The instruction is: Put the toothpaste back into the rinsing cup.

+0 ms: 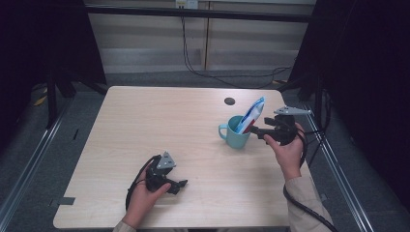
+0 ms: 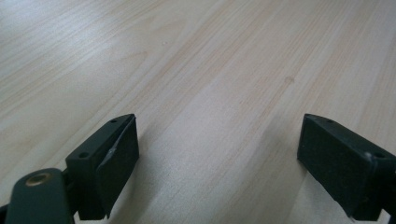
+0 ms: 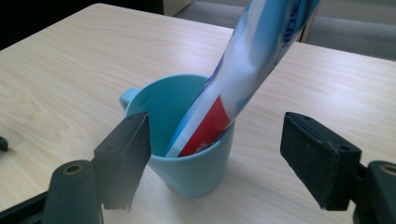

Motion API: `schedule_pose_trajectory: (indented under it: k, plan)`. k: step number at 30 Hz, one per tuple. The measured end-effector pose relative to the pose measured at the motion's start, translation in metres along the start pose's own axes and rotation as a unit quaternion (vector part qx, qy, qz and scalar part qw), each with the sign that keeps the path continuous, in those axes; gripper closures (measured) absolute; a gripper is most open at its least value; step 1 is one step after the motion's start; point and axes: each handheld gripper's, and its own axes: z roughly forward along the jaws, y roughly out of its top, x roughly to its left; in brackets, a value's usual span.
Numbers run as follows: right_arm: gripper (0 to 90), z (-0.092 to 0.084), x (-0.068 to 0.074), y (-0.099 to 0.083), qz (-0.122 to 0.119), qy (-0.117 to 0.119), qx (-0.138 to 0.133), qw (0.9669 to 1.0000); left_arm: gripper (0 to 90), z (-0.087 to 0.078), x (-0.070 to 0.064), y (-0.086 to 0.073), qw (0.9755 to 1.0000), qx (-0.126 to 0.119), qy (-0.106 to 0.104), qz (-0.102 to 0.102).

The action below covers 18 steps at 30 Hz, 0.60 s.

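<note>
Now the right tongs (image 3: 215,158) stand wide, just short of the cup (image 3: 196,172), letting go of the tube (image 3: 243,79) that leans inside it. Next they likely need only draw back clear. Well apart, the left tongs (image 2: 217,158) gape wide over the bare table (image 2: 196,60).

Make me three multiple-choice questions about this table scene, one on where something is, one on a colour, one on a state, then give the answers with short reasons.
1. Where is the toothpaste tube?
A. Flat on the table
B. Standing in the mug
C. Between the left gripper's jaws

2. What colour is the mug?
A. Light blue
B. Red
C. Black

3. How does the right gripper stand?
A. Shut on the tube
B. Shut on the mug handle
C. Open, clear of the tube

Answers:
1 B, the tube leans out of the mug's mouth.
2 A, its wall and handle are light blue.
3 C, the right gripper view shows wide gaps beside both jaws.
</note>
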Motion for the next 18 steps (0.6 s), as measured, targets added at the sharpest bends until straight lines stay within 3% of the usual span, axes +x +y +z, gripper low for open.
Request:
schedule_pose_trajectory:
  k: [13, 18]
  plan:
    - [24.2, -0.006, 0.012, -0.009, -0.012, 0.018, 0.004, 0.9998, 12.3, 0.000, 0.000, 0.000, 1.0000, 0.002, -0.002, 0.000]
    - [23.9, -0.007, 0.018, -0.013, -0.028, 0.025, 0.012, 0.9992, 12.3, 0.000, 0.000, 0.000, 1.0000, 0.001, -0.002, 0.000]
